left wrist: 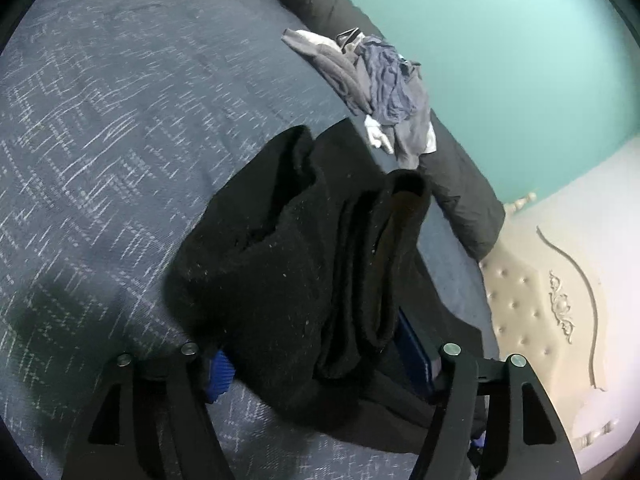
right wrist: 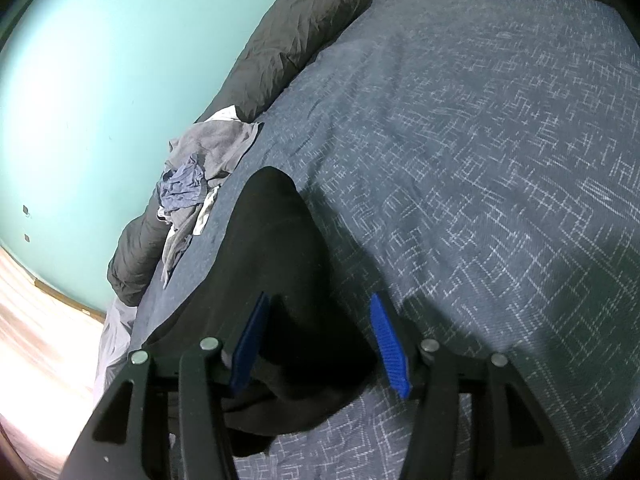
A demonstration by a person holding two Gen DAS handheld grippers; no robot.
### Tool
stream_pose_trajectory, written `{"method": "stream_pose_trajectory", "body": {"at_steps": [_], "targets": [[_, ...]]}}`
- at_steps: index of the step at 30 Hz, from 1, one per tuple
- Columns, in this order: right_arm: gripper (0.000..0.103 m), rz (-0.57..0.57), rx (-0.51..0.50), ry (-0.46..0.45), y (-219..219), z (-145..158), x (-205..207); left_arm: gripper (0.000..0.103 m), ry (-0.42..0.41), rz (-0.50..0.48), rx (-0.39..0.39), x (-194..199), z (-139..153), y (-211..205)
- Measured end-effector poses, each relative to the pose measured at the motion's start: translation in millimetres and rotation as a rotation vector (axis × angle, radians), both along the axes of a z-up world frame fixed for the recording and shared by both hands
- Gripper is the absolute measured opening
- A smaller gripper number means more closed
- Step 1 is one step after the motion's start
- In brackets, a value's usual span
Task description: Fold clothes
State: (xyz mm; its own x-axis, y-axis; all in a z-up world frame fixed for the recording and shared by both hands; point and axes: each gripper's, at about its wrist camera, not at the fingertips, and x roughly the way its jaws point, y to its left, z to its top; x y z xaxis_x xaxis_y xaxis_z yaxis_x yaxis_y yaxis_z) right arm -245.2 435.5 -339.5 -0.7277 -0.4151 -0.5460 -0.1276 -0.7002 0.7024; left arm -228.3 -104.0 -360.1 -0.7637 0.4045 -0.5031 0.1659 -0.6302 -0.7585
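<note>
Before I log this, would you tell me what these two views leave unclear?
- Left view: black garment covers the left hand-held gripper pads; grip unclear.
- Right view: garment's near end hidden behind the right hand-held gripper.
- Both: pile items too crumpled to identify.

one black garment, one clothes pile, one bedspread

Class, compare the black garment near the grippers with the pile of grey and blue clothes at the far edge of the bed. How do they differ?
The black garment is one dark piece, bunched between both grippers' fingers; the pile of clothes is several lighter grey, blue and white pieces, crumpled and untouched. The garment is close; the pile lies against the dark rolled bedding. Both rest on the blue patterned bedspread.
</note>
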Motion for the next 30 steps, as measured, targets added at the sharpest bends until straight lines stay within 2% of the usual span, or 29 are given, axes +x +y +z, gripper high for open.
{"method": "stream_pose_trajectory", "body": {"at_steps": [5, 7, 11, 15, 20, 25, 27, 30], "targets": [[0.055, 0.002, -0.011, -0.004, 0, 0, 0, 0.059, 0.031, -0.010, 0.017, 4, 7, 3], [0.055, 0.003, -0.012, -0.004, 0, 0, 0, 0.060, 0.041, -0.017, 0.011, 3, 10, 4], [0.055, 0.002, -0.015, -0.005, 0, -1, 1, 0.062, -0.003, -0.011, 0.024, -2, -5, 0], [0.055, 0.003, -0.017, -0.005, 0, -1, 1, 0.066, -0.003, -0.007, -0.024, -6, 0, 4], [0.056, 0.001, -0.021, -0.008, 1, -1, 1, 0.066, 0.019, -0.005, -0.053, -12, 4, 9], [0.056, 0.001, -0.024, -0.008, 1, -2, 1, 0.058, 0.023, -0.015, -0.067, -12, 9, 8], [0.056, 0.001, -0.026, -0.009, 1, -2, 1, 0.052, 0.039, -0.015, -0.093, -11, 15, 11], [0.056, 0.002, -0.027, -0.009, 1, -2, 1, 0.050, 0.059, -0.029, -0.105, -13, 21, 15]]}}
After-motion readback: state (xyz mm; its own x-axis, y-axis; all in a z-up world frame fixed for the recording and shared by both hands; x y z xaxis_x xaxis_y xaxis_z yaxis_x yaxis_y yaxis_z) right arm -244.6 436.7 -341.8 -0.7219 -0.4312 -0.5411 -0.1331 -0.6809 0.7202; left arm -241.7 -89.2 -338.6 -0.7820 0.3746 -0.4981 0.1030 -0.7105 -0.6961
